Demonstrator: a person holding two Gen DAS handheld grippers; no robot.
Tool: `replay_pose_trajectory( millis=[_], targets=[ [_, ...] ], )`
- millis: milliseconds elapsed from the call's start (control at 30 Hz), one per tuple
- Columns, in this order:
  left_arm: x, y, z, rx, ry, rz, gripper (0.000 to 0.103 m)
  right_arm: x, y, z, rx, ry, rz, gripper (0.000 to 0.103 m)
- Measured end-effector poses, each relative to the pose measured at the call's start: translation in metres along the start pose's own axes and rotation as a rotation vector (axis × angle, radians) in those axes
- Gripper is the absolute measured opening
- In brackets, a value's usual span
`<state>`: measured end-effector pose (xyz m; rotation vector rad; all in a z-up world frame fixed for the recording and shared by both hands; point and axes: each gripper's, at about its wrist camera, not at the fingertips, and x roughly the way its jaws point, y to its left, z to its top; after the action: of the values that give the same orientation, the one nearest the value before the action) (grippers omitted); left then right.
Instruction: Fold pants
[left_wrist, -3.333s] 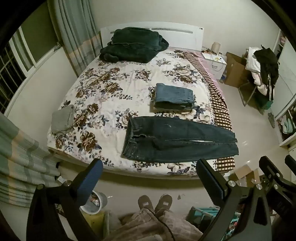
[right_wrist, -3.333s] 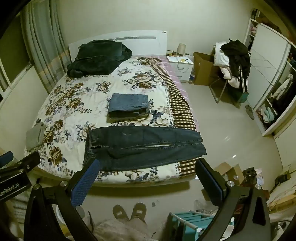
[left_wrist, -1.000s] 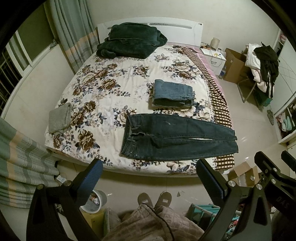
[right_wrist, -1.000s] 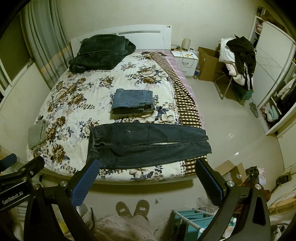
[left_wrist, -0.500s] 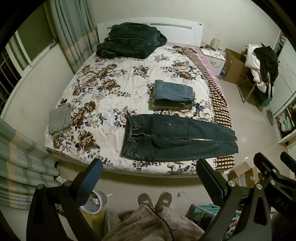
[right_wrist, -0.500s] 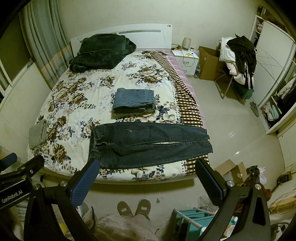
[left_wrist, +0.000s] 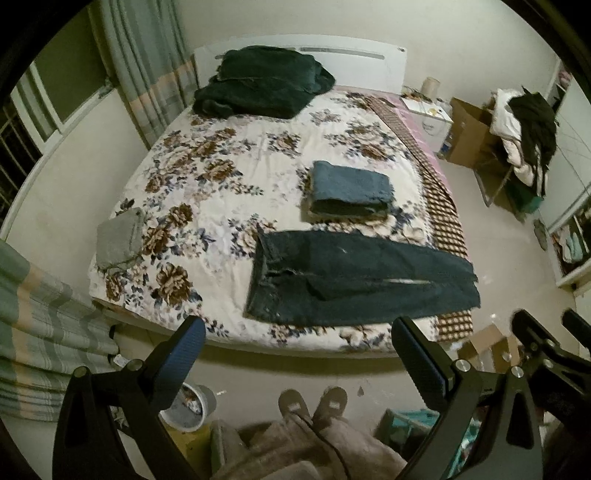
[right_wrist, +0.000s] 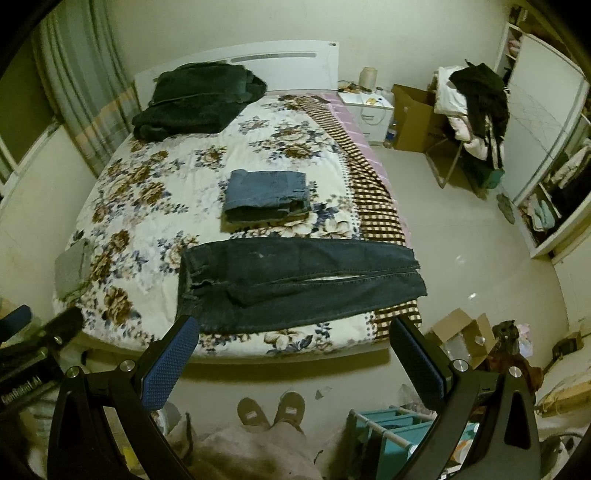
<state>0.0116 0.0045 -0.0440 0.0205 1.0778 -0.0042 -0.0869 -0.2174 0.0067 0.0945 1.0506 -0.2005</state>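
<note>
Dark blue jeans (left_wrist: 354, 280) (right_wrist: 295, 280) lie flat across the near end of the bed, waistband to the left, legs reaching the right edge. Beyond them sits a stack of folded lighter blue jeans (left_wrist: 349, 192) (right_wrist: 266, 195). My left gripper (left_wrist: 297, 332) hangs open in the air in front of the bed, holding nothing. My right gripper (right_wrist: 291, 332) is open too, empty, also short of the bed's near edge. Each gripper's body shows at the edge of the other's view.
The bed has a floral cover (left_wrist: 221, 177). A dark green blanket (left_wrist: 258, 85) is heaped at the headboard; a grey folded cloth (left_wrist: 120, 240) sits at the left corner. A person's slippered feet (right_wrist: 271, 406) stand below. Cardboard boxes (right_wrist: 461, 336), a nightstand (right_wrist: 369, 110) and a clothes-laden chair (right_wrist: 476, 107) fill the right side.
Both views have drifted slightly closer to the bed. The jeans lie unmoved and both grippers stay open.
</note>
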Motion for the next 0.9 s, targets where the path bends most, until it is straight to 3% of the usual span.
replay_pose_trajectory(
  millis=[200, 467, 600, 733, 900],
  targets=[
    [0.057, 0.029, 0.043, -0.07, -0.031, 0.073, 0.103, 0.052, -0.006, 0.003, 0.118, 0.017, -0.095, 0.103],
    [0.186, 0.045, 0.1, -0.221, 0.131, 0.142, 0.103, 0.175, -0.052, 0.014, 0.311, 0.166, -0.118, 0.103],
    [0.269, 0.041, 0.125, -0.31, 0.246, 0.176, 0.103, 0.264, -0.098, 0.032, 0.423, 0.264, -0.116, 0.103],
    [0.359, 0.036, 0.143, -0.433, 0.353, 0.203, 0.103, 0.382, -0.141, 0.083, 0.513, 0.347, -0.098, 0.103],
    [0.476, 0.025, 0.154, -0.568, 0.468, 0.209, 0.103, 0.516, -0.194, 0.111, 0.616, 0.384, -0.137, 0.103]
  ],
)
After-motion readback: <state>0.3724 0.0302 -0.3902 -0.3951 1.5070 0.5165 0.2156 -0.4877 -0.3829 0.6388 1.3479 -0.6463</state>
